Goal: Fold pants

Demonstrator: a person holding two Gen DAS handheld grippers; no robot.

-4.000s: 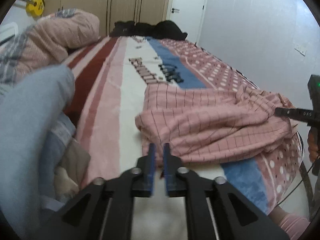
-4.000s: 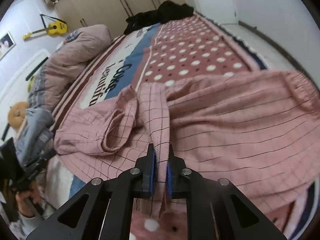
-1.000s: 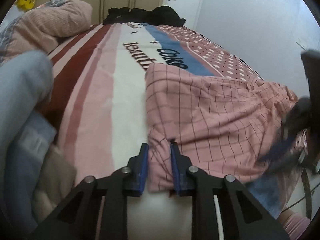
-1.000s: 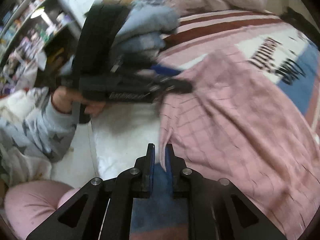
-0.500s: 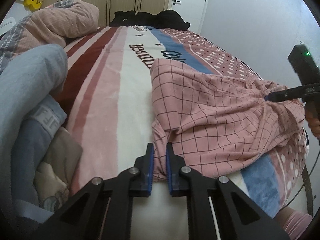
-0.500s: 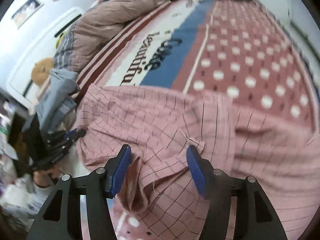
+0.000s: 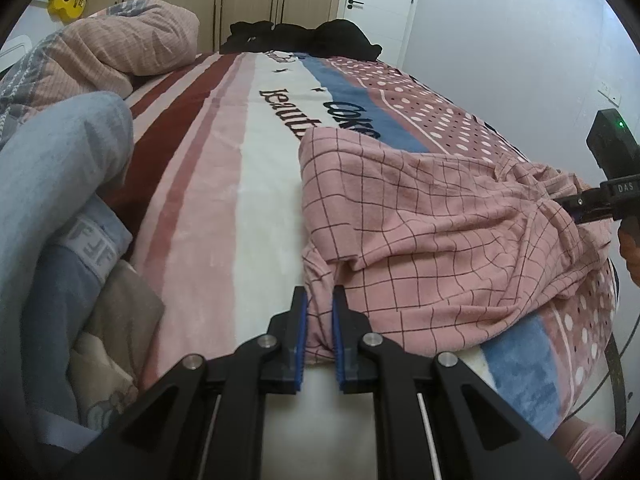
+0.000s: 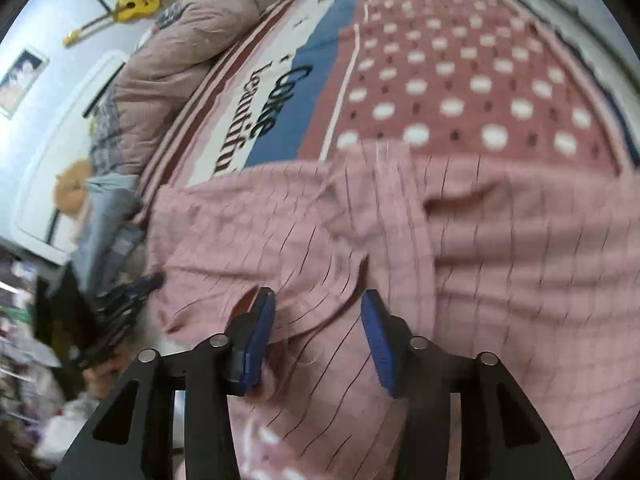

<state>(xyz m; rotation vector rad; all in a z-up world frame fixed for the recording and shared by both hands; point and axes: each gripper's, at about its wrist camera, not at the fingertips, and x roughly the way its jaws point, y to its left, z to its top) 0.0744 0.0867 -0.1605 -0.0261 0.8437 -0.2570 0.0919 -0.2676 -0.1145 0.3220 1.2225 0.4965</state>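
- Left wrist view: the pink checked pants (image 7: 432,232) lay crumpled on the near end of the bed blanket (image 7: 224,184), just on the near side of the dark lettering printed on it.
- The left gripper (image 7: 319,320) pointed down at the pants' near-left corner, its blue pads nearly together and pinching a fold of the pink cloth between them.
- On the far side of the pants from that corner, the right gripper (image 7: 576,205) showed at the picture's right edge, its tip at the cloth; from here I could not tell how wide it stood.
- Left of the pants lay a heap of blue-grey clothes (image 7: 56,200), well apart from them; beyond it, a pink quilt (image 7: 120,52).
- Right wrist view, blurred: the pants (image 8: 480,248) filled the lower half, spread across the blanket (image 8: 460,80) below its dotted red panel.
- The right gripper (image 8: 319,312) hung over the pants with its jaws partly apart, having just been closing; wrinkled pink cloth lay between the pads, and I could not see the pads pressing on it.
- At the pants' left edge the left gripper (image 8: 132,292) appeared dark and smeared.
- A yellow guitar (image 8: 128,6) hung on the wall beyond the quilt.
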